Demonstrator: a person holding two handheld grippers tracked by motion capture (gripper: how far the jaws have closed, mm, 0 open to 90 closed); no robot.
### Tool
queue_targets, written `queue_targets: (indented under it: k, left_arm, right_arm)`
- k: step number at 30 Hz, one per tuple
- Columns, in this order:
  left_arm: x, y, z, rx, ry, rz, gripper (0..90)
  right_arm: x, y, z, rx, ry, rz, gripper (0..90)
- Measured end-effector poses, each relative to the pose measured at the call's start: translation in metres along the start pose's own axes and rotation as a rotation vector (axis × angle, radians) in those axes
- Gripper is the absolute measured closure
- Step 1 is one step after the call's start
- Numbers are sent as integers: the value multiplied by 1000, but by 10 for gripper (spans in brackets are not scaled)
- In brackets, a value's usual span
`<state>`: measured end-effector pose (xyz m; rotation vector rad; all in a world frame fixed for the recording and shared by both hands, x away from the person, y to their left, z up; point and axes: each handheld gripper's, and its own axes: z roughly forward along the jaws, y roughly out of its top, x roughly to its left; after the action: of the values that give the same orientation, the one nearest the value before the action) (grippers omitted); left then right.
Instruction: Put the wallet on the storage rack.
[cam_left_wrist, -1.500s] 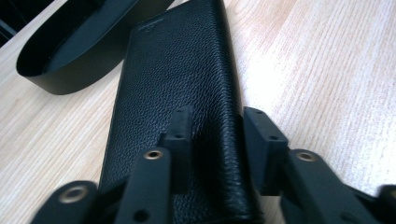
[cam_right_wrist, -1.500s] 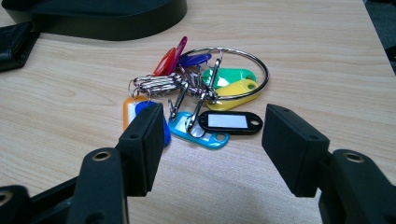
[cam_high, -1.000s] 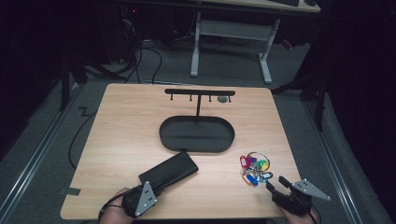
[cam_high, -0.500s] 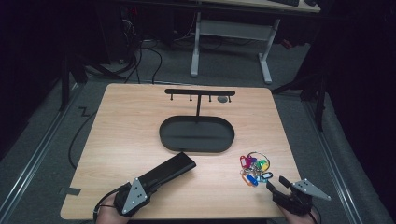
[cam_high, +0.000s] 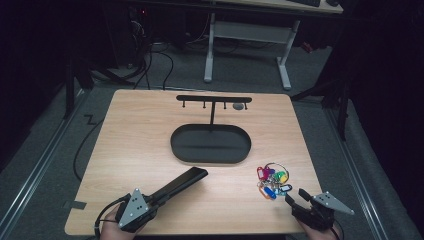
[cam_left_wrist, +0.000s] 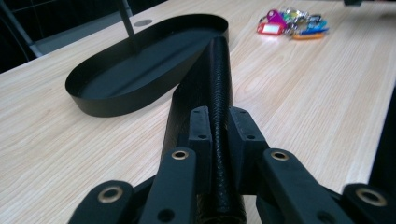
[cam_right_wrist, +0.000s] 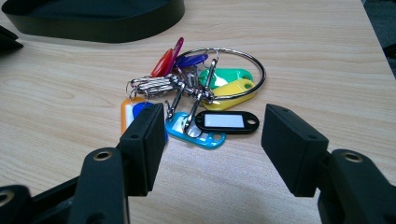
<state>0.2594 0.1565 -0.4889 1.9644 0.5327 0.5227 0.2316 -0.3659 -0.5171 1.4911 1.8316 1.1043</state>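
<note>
My left gripper (cam_high: 150, 202) (cam_left_wrist: 219, 135) is shut on the near end of a long flat black case (cam_high: 182, 182) (cam_left_wrist: 217, 70), which points away toward the black oval tray (cam_high: 210, 145) (cam_left_wrist: 140, 65). My right gripper (cam_high: 296, 198) (cam_right_wrist: 212, 140) stands open near the table's front right corner, just short of a bunch of coloured key tags on a metal ring (cam_high: 271, 181) (cam_right_wrist: 201, 93). Nothing lies between its jaws. A black T-shaped rack with hooks (cam_high: 214, 99) rises from the tray.
A small grey disc (cam_high: 238, 106) lies on the wooden table (cam_high: 135, 130) behind the rack. Beyond the table's far edge are a white desk frame (cam_high: 245, 45) and cables on the dark floor.
The left gripper has drawn back toward the front left with the black case, turning it so it points more along the diagonal. The right gripper has held still.
</note>
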Motion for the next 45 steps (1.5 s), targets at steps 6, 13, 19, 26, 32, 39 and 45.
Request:
queue_targets:
  k: [6,13,19,26,32,39,45]
  left_arm:
    - [2,1,-3,-29,-33,-46,810]
    - [8,0,-5,-50,-34,-93,810]
    - [19,-5,-8,-66,-27,-159,808]
    - [23,-8,-8,-80,-19,-178,803]
    - [30,-10,-8,-95,-20,-207,799]
    - [41,-14,-10,-112,3,-242,794]
    - [47,-17,-9,-118,19,-251,792]
  right_arm:
    - [0,0,0,3,-2,-2,401]
    - [1,0,1,5,1,0,401]
    - [0,0,1,3,2,-2,401]
    - [1,0,1,6,4,2,401]
    - [1,0,1,8,5,-1,401]
    - [1,0,2,11,6,-5,401]
    - [2,-1,3,13,6,-4,401]
